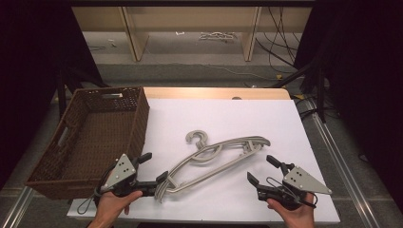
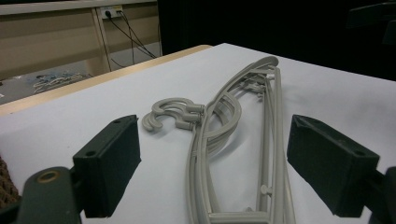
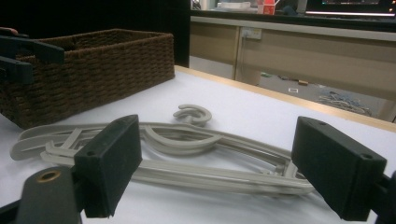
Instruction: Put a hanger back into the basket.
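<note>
A stack of grey plastic hangers (image 1: 214, 159) lies flat in the middle of the white table top (image 1: 228, 114), hooks pointing away from me. My left gripper (image 1: 153, 167) is at the stack's near left end, open. In the left gripper view the hangers (image 2: 233, 112) run up between the wide jaws of that gripper (image 2: 215, 126), and the pads stand clear of them. My right gripper (image 1: 263, 170) is open to the right of the stack. In the right gripper view the hangers (image 3: 187, 140) lie crosswise beyond its open gripper (image 3: 217, 123).
A brown wicker basket (image 1: 138, 118) stands at the table's left edge, and its wall (image 3: 93, 70) rises behind the hangers in the right gripper view. Wooden table legs and cables on the floor lie beyond the far edge.
</note>
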Motion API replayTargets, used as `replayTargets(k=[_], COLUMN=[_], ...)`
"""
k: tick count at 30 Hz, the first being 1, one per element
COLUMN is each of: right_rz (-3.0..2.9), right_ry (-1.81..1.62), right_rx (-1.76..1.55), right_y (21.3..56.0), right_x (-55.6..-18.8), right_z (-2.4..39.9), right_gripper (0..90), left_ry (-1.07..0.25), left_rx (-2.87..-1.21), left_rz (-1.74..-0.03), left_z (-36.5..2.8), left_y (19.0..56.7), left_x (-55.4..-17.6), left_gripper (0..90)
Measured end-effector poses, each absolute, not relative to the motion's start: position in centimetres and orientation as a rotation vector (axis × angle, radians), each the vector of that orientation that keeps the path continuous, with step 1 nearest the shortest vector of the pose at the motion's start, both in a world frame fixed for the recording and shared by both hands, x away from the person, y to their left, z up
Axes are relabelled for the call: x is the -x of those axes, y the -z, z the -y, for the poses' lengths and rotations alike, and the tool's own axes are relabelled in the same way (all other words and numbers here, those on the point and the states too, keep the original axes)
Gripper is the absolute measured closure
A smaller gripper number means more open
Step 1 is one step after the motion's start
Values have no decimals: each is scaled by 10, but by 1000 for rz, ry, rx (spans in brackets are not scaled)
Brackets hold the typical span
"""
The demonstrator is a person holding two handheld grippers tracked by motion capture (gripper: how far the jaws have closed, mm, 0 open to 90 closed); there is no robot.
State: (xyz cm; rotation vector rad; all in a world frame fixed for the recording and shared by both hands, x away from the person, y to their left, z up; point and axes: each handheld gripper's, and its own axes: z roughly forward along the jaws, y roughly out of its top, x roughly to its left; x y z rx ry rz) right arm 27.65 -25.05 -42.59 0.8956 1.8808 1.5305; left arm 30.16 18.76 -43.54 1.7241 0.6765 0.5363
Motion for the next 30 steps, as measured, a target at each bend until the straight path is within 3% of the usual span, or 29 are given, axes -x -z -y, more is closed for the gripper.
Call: replayTargets(k=[16,19,22,30], right_rz=[-1875,-1852,-1849,-1884], right_ry=[-1495,-1488,-1485,-1474], right_rx=[-893,-913,-905,-873], right_y=[427,426,425,425], right_x=[-275,-277,-278,-281], right_z=[255,256,252,248], right_gripper=[165,169,186,191], left_ry=[-465,-514,-473,-466], left_rx=[-1722,-1783,-1829,-1930], left_rz=[-690,-625,-607,-661], left_z=[-173,-163,-152,-129], left_y=[432,427,429,432], left_x=[-312,-314,-318,-347], left_gripper=[171,221,223,253])
